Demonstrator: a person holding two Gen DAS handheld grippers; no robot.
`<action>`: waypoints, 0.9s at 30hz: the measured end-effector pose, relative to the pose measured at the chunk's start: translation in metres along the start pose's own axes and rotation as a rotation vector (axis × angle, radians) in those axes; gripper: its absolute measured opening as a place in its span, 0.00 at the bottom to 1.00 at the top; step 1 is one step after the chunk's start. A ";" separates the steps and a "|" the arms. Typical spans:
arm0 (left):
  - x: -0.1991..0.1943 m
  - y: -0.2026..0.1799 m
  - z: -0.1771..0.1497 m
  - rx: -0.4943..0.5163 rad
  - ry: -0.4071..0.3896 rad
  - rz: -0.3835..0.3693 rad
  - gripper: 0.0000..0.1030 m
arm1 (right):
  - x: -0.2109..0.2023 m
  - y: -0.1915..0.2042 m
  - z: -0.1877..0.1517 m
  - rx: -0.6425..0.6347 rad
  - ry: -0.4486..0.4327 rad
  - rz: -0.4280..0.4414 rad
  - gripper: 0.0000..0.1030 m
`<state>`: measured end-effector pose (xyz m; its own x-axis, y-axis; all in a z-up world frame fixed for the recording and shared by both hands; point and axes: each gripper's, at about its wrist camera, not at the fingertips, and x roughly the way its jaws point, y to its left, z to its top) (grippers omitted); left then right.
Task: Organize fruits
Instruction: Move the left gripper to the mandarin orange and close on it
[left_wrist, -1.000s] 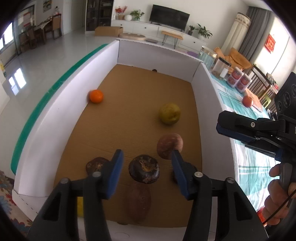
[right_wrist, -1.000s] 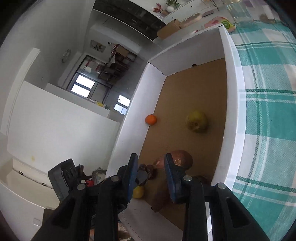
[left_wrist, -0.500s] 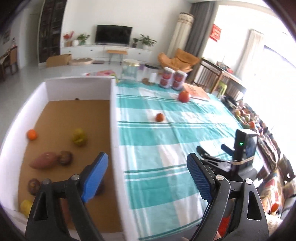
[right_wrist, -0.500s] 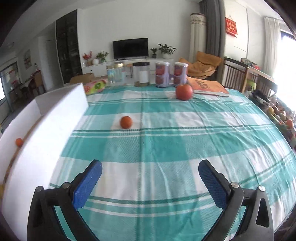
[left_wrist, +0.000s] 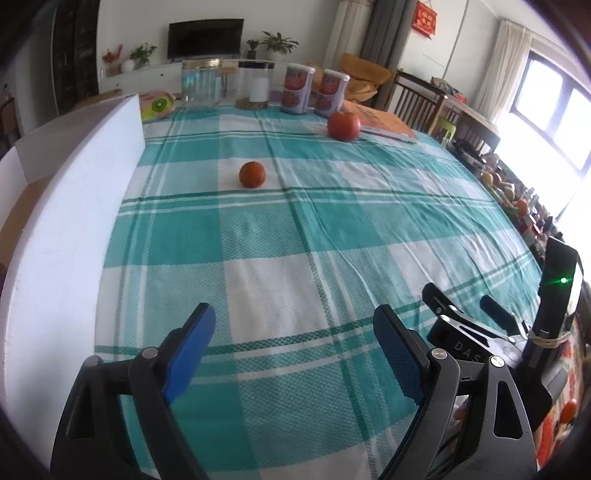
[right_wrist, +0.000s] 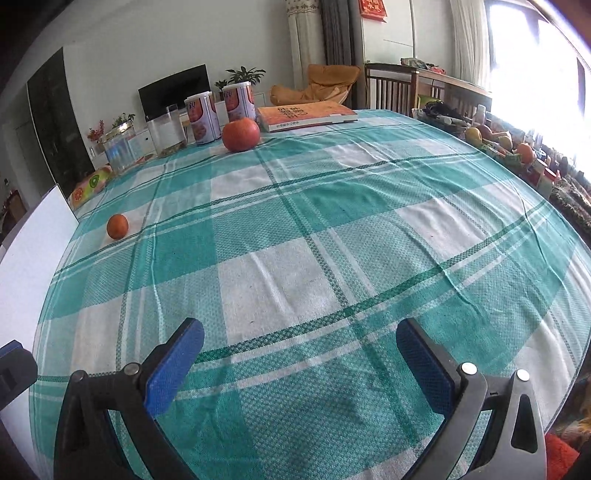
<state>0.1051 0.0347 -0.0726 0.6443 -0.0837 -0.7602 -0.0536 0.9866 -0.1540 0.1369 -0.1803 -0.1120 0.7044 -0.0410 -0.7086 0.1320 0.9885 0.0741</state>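
Both grippers, left gripper (left_wrist: 293, 345) and right gripper (right_wrist: 299, 363), just opened, empty. Aim squarely at small orange (left_wrist: 252, 174); centre it before closing.

Only "DAS" reads clearly — printed on the right claw (left_wrist: 466, 320) body.

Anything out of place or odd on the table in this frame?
Two fruits sit loose on the checked tablecloth, outside the white box: a small orange alone mid-table and a big tomato beside the orange book. Nothing looks spilled or damaged. Both grippers are open and empty.
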 end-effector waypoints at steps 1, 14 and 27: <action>0.006 0.004 0.001 0.005 -0.006 0.024 0.86 | 0.001 0.001 -0.001 -0.002 0.001 0.001 1.00; 0.057 0.020 -0.006 0.080 0.025 0.150 0.87 | 0.011 0.001 -0.004 0.013 0.051 0.010 1.00; 0.079 0.031 0.058 -0.121 -0.052 0.062 0.86 | 0.014 -0.008 -0.004 0.066 0.071 0.047 1.00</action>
<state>0.1987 0.0668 -0.1006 0.6752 -0.0127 -0.7375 -0.1839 0.9654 -0.1850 0.1434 -0.1883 -0.1251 0.6598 0.0184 -0.7512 0.1471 0.9772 0.1532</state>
